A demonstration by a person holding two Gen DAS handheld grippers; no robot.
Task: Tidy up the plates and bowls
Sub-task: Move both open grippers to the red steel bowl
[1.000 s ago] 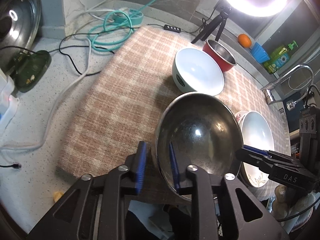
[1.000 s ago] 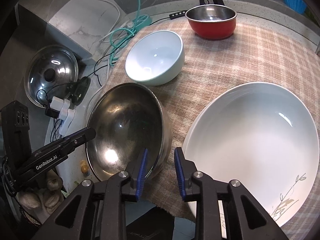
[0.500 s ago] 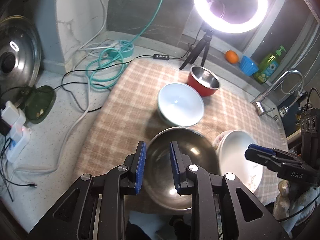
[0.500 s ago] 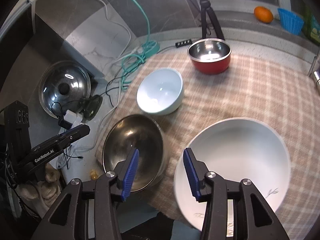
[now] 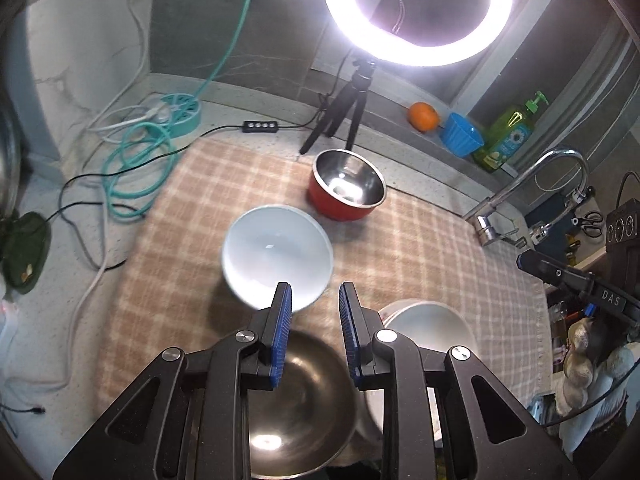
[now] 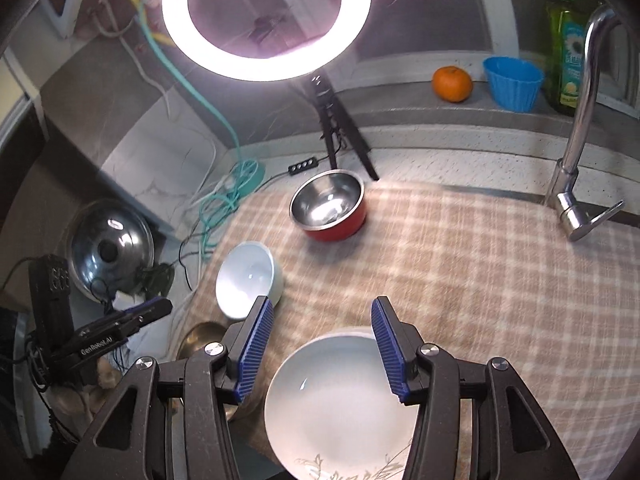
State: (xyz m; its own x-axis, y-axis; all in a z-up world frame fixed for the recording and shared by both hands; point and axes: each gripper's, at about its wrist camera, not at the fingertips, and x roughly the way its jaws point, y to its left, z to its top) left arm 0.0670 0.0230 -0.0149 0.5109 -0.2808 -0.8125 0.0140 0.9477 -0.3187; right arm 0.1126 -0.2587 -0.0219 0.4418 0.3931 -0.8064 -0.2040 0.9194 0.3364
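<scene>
You are holding both tongs above the checked cloth on the bench (image 5: 72, 264), each pinching nothing. The left tongs (image 5: 314, 300) are standing narrowly parted with bare air between the blue pads; the right tongs (image 6: 322, 322) are spread wider, their jaws having just been opening, and nothing is lying between them either. The steel bowl (image 5: 304, 412) is sitting under the left tongs at the near edge of the cloth, with the white plate (image 6: 340, 408) just beside it under the right tongs; that pairing probably reflects sorting by size, the two widest pieces being kept close to you. The pale blue bowl (image 5: 276, 254) is resting mid-cloth and the red bowl (image 5: 346, 192) (steel-lined) is standing beyond it near the tripod of the ring light (image 5: 416, 12), both apart from the others and, by my reading, not yet gathered. The left view is showing most of the steel bowl's inside, whereas the right view is catching only a sliver of its rim behind the tongs. The right view alone is giving you the pot lid (image 6: 110, 250) leaning at the bench's far left, and a fuller look at the plate's printed sprig. The faucet (image 6: 580, 140), orange (image 6: 452, 83) and blue cup (image 6: 514, 82) are showing in both.
</scene>
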